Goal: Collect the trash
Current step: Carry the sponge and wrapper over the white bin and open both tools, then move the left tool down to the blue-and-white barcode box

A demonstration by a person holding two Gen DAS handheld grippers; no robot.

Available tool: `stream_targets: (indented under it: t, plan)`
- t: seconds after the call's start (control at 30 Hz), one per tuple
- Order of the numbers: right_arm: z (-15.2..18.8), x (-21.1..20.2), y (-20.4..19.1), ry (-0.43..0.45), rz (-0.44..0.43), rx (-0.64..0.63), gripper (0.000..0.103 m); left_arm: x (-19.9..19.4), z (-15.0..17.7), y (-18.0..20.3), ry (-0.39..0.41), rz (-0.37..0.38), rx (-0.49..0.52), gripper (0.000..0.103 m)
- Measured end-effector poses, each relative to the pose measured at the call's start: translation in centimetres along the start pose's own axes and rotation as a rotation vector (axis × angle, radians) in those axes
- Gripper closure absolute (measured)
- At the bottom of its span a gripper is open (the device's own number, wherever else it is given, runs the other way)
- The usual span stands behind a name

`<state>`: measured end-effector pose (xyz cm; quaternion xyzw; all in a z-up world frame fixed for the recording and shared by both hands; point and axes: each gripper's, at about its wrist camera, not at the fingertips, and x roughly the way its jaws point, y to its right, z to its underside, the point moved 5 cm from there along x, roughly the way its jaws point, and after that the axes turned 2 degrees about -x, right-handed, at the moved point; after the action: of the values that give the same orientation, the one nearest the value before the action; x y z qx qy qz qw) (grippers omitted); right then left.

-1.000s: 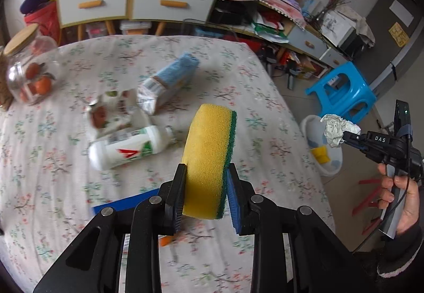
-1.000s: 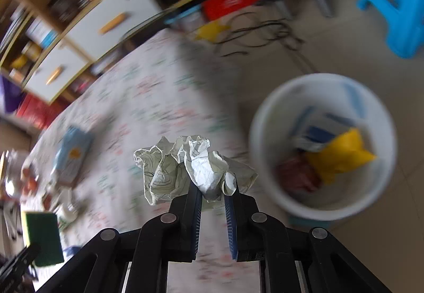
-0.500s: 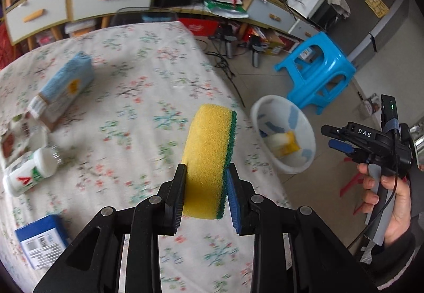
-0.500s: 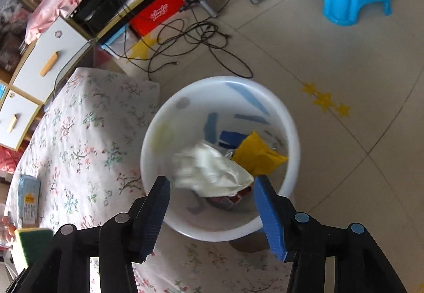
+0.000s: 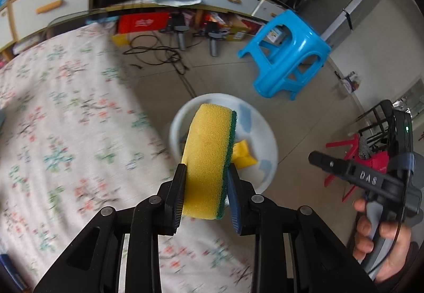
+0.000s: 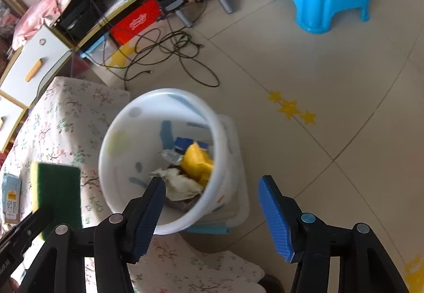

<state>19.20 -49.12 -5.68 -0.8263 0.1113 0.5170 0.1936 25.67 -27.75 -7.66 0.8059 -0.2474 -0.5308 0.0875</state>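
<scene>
My left gripper (image 5: 205, 184) is shut on a yellow sponge (image 5: 209, 160) with a green scouring side, held upright over the table's edge, in front of the white trash bin (image 5: 265, 134) on the floor. In the right wrist view the same sponge (image 6: 57, 189) shows at the left, green face toward me. My right gripper (image 6: 212, 202) hangs above the white bin (image 6: 124, 155) with its jaws opening and nothing between them. The crumpled white paper (image 6: 180, 181) lies inside the bin beside a yellow wrapper (image 6: 197, 160). The right gripper's body (image 5: 357, 176) and the hand holding it appear at the right.
A table with a floral cloth (image 5: 66, 120) fills the left. A blue plastic stool (image 5: 288, 54) stands on the tiled floor beyond the bin, with black cables (image 6: 169, 51) and cluttered low shelves behind. A blue carton (image 6: 10, 197) lies on the table.
My right gripper opened and let go of the crumpled paper, which dropped into the bin. My left gripper carried the sponge rightward across the table toward the bin.
</scene>
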Motion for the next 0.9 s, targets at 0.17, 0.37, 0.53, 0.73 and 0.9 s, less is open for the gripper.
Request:
stream_targets:
  t: [0.17,0.37,0.53,0.73,0.9]
  plan:
    - [-0.3,-0.2,1.1,0.003,0.0,0.016,0.039,0.8,-1.2,1.6,0.029,0.043,0.014,0.069]
    - [-0.2,-0.5,0.8,0.01,-0.005,0.0,0.032,0.4,-2.0,1.0,0.053,-0.05,0.016,0.014]
    - [0.1,-0.8,-0.1,0.019,0.001,-0.034,0.029,-1.0,-1.1,-0.7,0.059,-0.128,0.038,0.011]
    - [0.6,-1.0,-2.1,0.015,-0.009,-0.074,0.027,-3.5,0.5,-4.1,0.068,-0.175,0.031,0.007]
    - [1.4,-1.0,-4.2,0.009,-0.021,-0.113,0.026,-6.4,2.3,-7.2,0.081,-0.213,0.011,0.007]
